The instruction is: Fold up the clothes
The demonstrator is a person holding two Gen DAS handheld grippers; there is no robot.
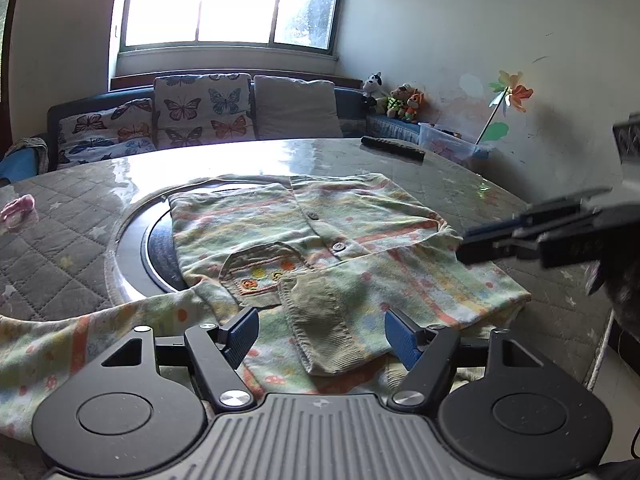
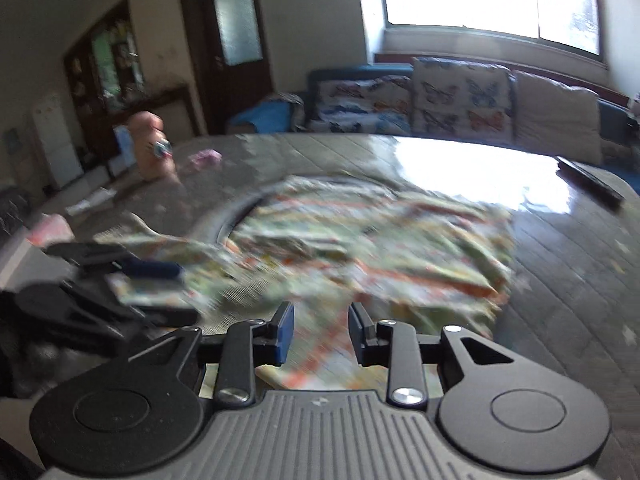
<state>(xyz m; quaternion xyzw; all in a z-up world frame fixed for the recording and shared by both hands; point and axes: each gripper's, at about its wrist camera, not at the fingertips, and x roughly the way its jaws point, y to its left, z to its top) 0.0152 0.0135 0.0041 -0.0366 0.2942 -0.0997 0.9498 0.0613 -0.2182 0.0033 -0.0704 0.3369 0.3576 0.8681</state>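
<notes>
A child's pale green shirt (image 1: pixel 320 216) with orange stripes, buttons and a small pocket lies spread on the round table (image 1: pixel 72 248), partly over a dark round inset (image 1: pixel 156 248). Its ribbed cuff (image 1: pixel 320 308) lies folded onto the body. My left gripper (image 1: pixel 322 334) hovers open over that cuff, one blue pad on each side and neither touching it. At the shirt's right edge my right gripper (image 1: pixel 464 246) comes in from the side. In the blurred right wrist view the right gripper (image 2: pixel 322 332) stands open above the shirt (image 2: pixel 360 240), with the left gripper (image 2: pixel 186 292) at the left.
A black remote control (image 1: pixel 392 148) lies at the far side of the table, a small pink cloth (image 1: pixel 16 208) at the left. A sofa with butterfly cushions (image 1: pixel 200 108), soft toys (image 1: pixel 400 100) and a plastic box (image 1: pixel 452 144) stand behind. A peach-coloured figure (image 2: pixel 154 148) stands near the table's edge.
</notes>
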